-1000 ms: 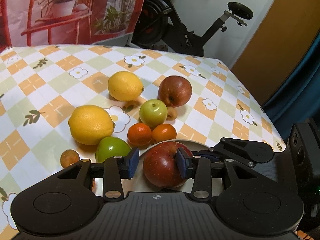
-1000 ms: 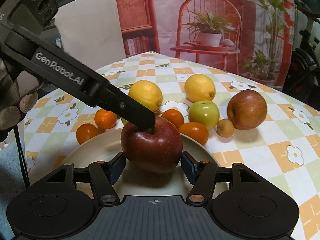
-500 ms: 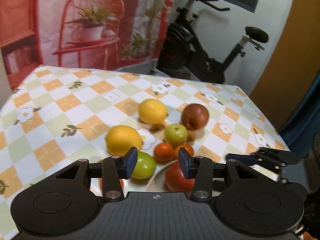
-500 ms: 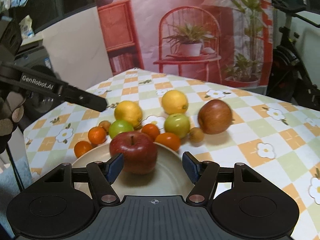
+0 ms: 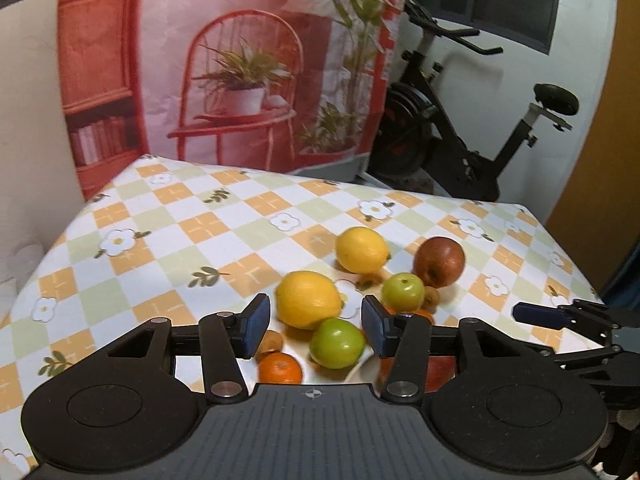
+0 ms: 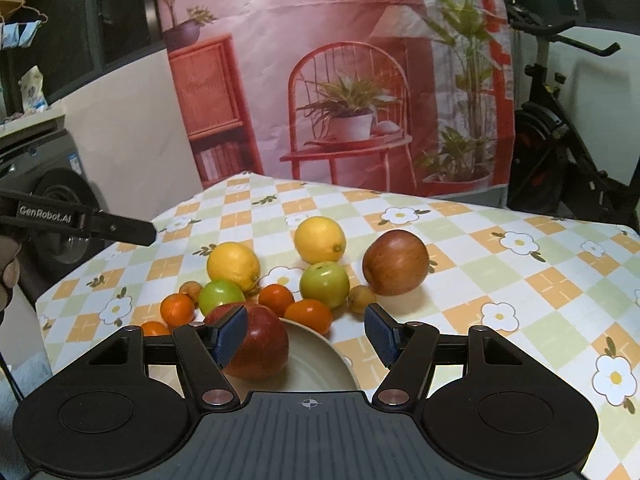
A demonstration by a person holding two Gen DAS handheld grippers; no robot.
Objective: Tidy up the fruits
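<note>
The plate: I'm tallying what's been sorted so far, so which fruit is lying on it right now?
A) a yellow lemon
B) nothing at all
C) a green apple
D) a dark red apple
D: in the right wrist view a dark red apple sits alone on the beige plate, while the other fruits lie on the tablecloth beyond its rim.

The table has a checked flower cloth, and beside the plate sit two lemons, two green apples, a red apple and small oranges.
</note>
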